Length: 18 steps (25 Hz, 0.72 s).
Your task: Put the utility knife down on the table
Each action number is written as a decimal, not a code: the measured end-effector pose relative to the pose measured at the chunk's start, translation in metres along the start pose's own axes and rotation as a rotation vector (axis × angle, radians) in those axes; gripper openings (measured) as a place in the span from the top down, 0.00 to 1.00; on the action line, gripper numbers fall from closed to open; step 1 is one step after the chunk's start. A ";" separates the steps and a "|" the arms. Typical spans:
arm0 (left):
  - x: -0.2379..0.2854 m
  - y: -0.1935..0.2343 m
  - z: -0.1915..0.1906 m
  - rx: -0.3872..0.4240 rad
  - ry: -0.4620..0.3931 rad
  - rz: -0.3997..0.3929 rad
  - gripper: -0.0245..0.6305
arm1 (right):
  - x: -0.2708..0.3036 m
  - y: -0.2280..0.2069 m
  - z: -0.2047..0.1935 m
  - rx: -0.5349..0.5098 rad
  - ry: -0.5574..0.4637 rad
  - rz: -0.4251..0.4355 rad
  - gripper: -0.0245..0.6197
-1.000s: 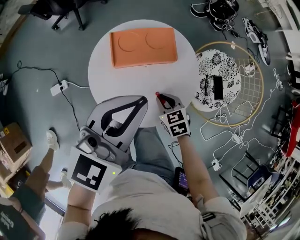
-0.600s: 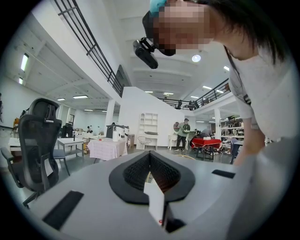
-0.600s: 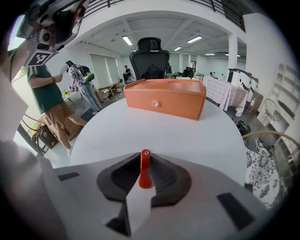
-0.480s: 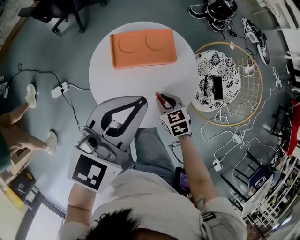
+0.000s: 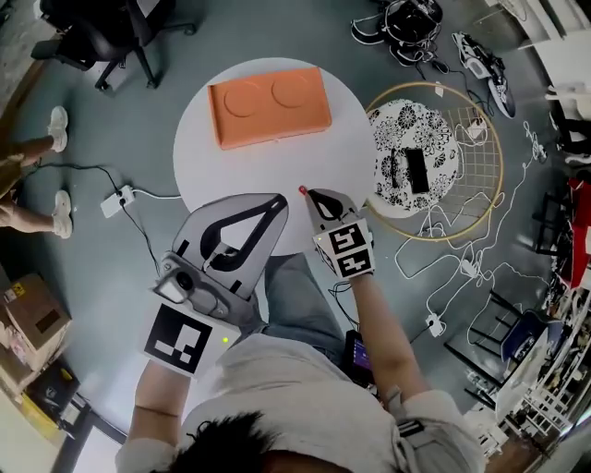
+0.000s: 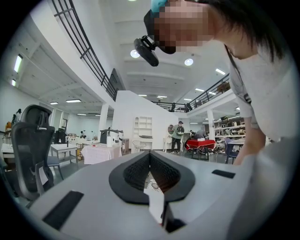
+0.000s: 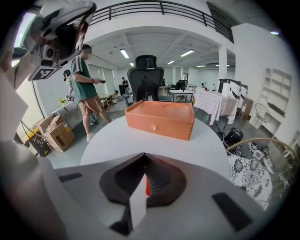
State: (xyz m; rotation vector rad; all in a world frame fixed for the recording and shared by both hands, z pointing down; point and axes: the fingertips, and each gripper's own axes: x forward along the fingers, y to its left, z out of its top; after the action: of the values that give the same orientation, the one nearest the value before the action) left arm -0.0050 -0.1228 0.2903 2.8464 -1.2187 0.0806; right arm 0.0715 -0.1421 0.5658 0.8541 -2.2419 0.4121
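Observation:
A red utility knife (image 5: 303,191) sticks out of my right gripper (image 5: 312,196), which is shut on it above the near right edge of the round white table (image 5: 277,166). In the right gripper view the knife (image 7: 147,185) shows as a red sliver between the closed jaws of the right gripper (image 7: 144,157), which points at the table (image 7: 154,143). My left gripper (image 5: 275,200) is shut with nothing in it, held high over the table's near left edge. In the left gripper view the left gripper (image 6: 150,153) points up at the room and my head.
An orange box (image 5: 269,104) lies on the far half of the table and faces me (image 7: 160,119). Right of the table stands a patterned round stool (image 5: 413,166) inside a gold hoop. An office chair (image 5: 102,28), a power strip (image 5: 115,200) and a bystander's legs (image 5: 37,152) are at the left.
My right gripper with the knife has shifted slightly up and left over the table edge. The bystander at the left has walked farther away. The left gripper has hardly moved.

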 end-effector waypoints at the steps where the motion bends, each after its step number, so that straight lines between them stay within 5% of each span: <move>1: -0.001 -0.002 0.003 0.005 -0.004 -0.008 0.95 | -0.005 0.001 0.004 0.006 -0.013 -0.008 0.95; 18: -0.025 -0.058 0.034 0.067 -0.059 -0.218 0.95 | -0.151 0.049 0.098 0.097 -0.409 -0.167 0.95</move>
State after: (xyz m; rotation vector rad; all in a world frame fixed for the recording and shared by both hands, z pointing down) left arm 0.0212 -0.0667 0.2532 3.0390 -0.9223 0.0307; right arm 0.0718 -0.0864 0.3880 1.2610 -2.5066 0.2889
